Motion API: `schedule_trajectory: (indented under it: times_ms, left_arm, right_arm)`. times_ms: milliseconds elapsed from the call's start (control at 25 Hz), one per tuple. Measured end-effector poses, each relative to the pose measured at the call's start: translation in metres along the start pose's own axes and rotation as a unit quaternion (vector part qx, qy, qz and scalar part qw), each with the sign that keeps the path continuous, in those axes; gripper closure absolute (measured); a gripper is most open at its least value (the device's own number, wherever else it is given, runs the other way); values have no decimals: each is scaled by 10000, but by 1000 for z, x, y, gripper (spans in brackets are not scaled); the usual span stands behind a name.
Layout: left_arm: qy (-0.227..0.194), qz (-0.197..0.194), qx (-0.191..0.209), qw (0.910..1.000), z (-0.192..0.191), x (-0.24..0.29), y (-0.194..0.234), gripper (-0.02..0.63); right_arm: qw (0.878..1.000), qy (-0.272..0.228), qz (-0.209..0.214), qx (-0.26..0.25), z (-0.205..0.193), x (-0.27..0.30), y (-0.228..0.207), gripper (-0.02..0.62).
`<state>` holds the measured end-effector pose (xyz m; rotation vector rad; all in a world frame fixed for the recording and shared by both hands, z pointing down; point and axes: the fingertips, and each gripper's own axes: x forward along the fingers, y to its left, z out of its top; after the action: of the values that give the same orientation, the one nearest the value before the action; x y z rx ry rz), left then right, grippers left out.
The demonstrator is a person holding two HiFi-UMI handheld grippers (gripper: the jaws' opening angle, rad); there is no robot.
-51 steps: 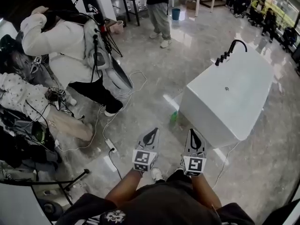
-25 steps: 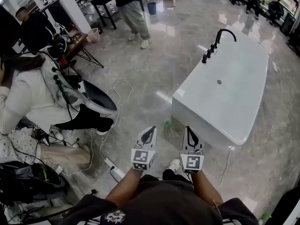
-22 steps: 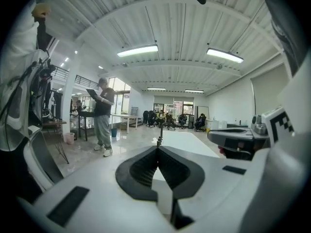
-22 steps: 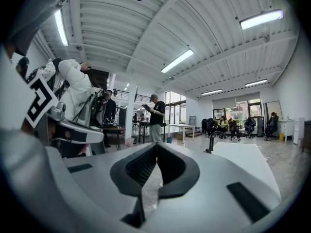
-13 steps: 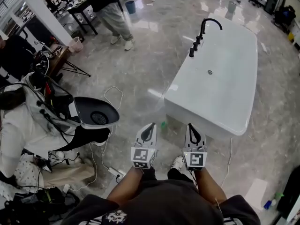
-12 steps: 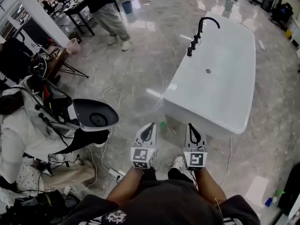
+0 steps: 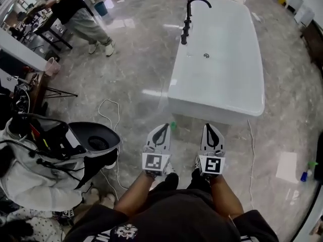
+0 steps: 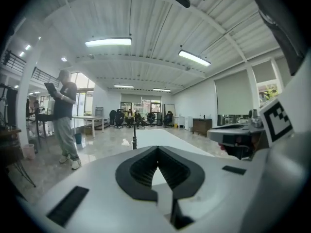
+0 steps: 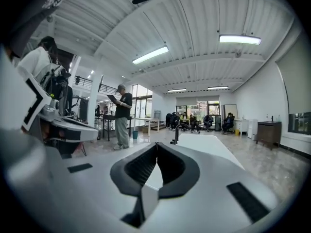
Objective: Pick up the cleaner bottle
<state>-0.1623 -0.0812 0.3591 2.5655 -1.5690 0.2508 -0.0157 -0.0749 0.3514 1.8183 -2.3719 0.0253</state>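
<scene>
A small green bottle (image 7: 173,126) stands on the floor by the near left corner of the white bathtub (image 7: 237,79). In the head view it lies just right of my left gripper's tip and a little beyond it. My left gripper (image 7: 161,129) and right gripper (image 7: 208,128) are held side by side in front of me, level and pointing at the tub. Both are shut with nothing between the jaws. The left gripper (image 8: 157,148) and right gripper (image 9: 157,145) each look over the tub's top (image 9: 209,144); neither gripper view shows the bottle.
A black faucet (image 7: 189,15) stands at the tub's far left rim. A person in white with a dark dish-shaped device (image 7: 98,137) crouches at my left, with cables (image 7: 108,110) on the floor. Another person (image 7: 75,14) stands further off. Two bottles (image 7: 307,170) sit at the right edge.
The tub has swung from the right of the view to straight ahead of both grippers. The green bottle now shows close to the left gripper's tip. Both grippers stay shut, side by side.
</scene>
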Motion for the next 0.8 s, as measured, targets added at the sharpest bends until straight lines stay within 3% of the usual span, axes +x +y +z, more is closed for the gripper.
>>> schedule_trajectory:
  times_ms: [160, 280, 440, 640, 800]
  left_arm:
    - [74, -230, -23, 9997, -17, 10, -2, 600]
    - [44, -173, -177, 9997, -28, 18, 0, 600]
    - [-44, -75, -243, 9997, -58, 35, 5, 600]
    - [-318, 111, -256, 9991, -129, 62, 5, 600]
    - [-216, 283, -224, 9991, -219, 93, 8, 600]
  right_arm:
    - [9996, 59, -285, -15, -12, 3, -5, 578]
    - [9996, -99, -253, 57, -20, 9, -4, 579]
    - [9996, -1, -287, 74, -60, 18, -9, 579]
    - [9997, -16, -209, 101, -145, 33, -9, 579]
    - [9998, -12, -188, 96, -235, 54, -13, 580]
